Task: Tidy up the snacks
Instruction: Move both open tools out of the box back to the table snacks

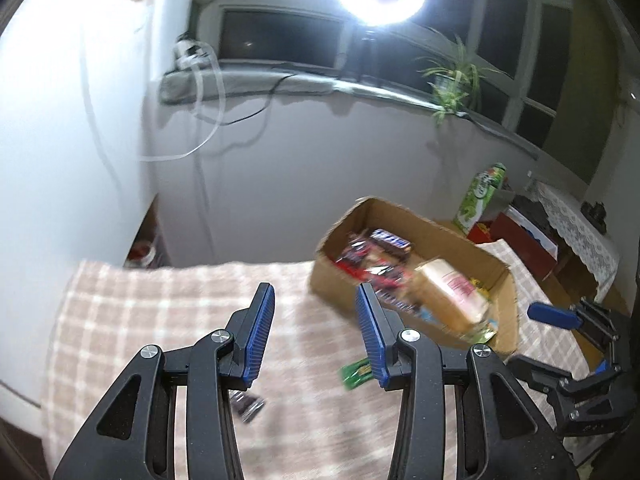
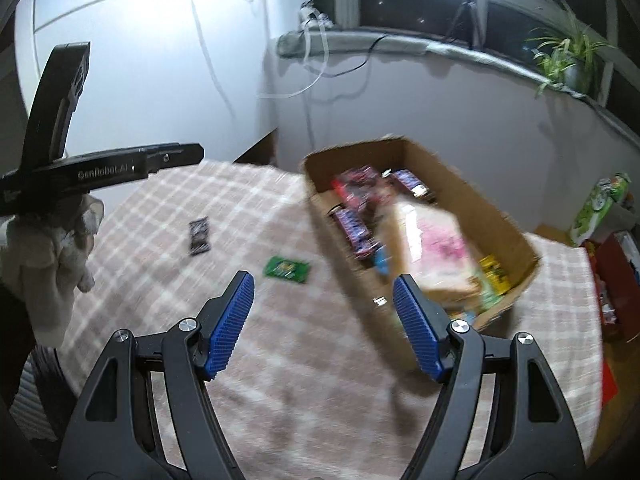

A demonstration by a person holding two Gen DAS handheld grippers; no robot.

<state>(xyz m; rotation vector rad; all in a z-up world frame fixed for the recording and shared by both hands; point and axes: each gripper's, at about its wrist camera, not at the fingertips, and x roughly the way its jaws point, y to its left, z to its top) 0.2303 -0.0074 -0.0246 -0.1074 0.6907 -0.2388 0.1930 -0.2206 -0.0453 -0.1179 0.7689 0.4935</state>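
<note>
While both grippers gape empty, cardboard box — snack packets inside, blurred

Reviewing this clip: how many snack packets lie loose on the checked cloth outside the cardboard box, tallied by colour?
Green packet: 1
Dark packet: 1
Total loose on the cloth: 2
Both lie apart from the cardboard box; the box contents are too blurred to count. Neither the left gripper nor the right gripper holds anything.
</note>
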